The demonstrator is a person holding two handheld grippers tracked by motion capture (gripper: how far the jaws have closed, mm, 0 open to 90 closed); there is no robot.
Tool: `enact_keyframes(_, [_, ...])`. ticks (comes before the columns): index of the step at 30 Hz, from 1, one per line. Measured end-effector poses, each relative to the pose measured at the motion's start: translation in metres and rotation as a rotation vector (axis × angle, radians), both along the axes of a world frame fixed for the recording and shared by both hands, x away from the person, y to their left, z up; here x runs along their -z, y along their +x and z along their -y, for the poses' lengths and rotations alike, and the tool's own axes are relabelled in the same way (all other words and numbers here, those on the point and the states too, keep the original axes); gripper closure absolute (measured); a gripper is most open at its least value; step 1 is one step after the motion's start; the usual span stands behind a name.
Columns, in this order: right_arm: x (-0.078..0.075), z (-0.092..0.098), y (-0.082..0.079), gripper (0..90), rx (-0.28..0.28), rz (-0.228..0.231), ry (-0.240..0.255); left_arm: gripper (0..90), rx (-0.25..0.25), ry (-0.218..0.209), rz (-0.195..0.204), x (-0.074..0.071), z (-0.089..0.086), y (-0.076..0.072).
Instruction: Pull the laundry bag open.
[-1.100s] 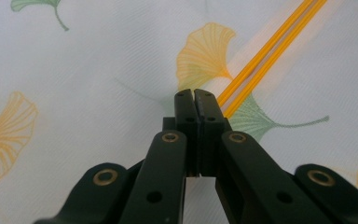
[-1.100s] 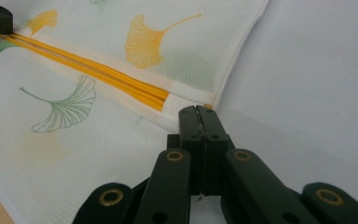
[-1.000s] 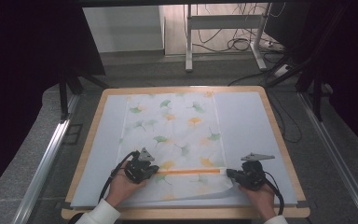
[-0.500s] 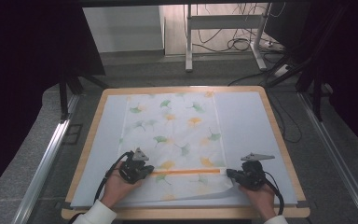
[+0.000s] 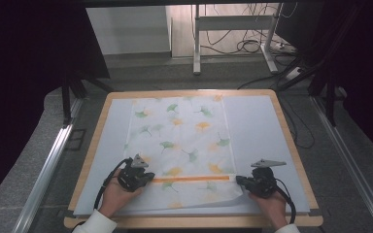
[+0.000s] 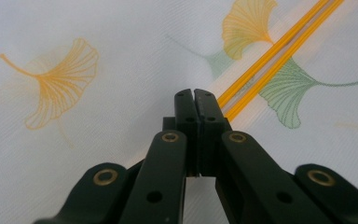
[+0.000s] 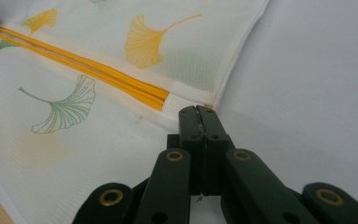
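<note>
One white ginkgo-leaf printed cloth (image 5: 184, 145) with one orange stripe (image 5: 192, 178); your left gripper (image 5: 148, 177) and right gripper (image 5: 239, 180), both clenched, sit at the stripe's two ends.

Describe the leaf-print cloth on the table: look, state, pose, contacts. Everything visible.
The cloth is a thin, white, mesh-looking fabric printed with green and orange ginkgo leaves. It lies flat on the pale table sheet, running from the far edge toward the person. An orange double-line stripe crosses it near the front, where a hemmed edge lies over a lower layer. The left gripper and right gripper, both shut, sit at the stripe's two ends; whether they pinch fabric or just press on it is unclear.
</note>
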State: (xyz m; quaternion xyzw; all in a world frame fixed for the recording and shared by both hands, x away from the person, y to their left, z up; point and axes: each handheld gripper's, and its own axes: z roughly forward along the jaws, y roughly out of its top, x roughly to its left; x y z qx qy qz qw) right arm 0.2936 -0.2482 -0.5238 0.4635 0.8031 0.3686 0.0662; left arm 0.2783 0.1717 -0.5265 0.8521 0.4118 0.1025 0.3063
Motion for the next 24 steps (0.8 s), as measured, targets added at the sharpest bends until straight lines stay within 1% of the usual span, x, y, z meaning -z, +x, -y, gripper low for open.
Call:
enact_keyframes(10, [0.000, 0.000, 0.000, 89.0, 0.000, 0.001, -0.001, 90.0, -0.013, 0.003, 0.004, 0.000, -0.006, -0.003])
enact_keyframes(14, [0.000, 0.000, 0.000, 89.0, 0.000, 0.001, -0.001, 90.0, -0.018, -0.001, 0.001, 0.000, -0.007, -0.003])
enact_keyframes(16, [0.000, 0.000, 0.000, 89.1, 0.000, 0.000, -0.001, 90.0, -0.016, 0.005, -0.001, 0.000, -0.009, -0.002])
enact_keyframes(21, [0.000, 0.000, 0.000, 89.0, 0.001, 0.001, 0.000, 90.0, -0.040, 0.001, 0.002, 0.000, -0.017, -0.004])
enact_keyframes(24, [0.000, 0.000, 0.000, 89.0, 0.000, 0.002, -0.001, 90.0, -0.046, 0.002, 0.002, 0.001, -0.020, -0.004])
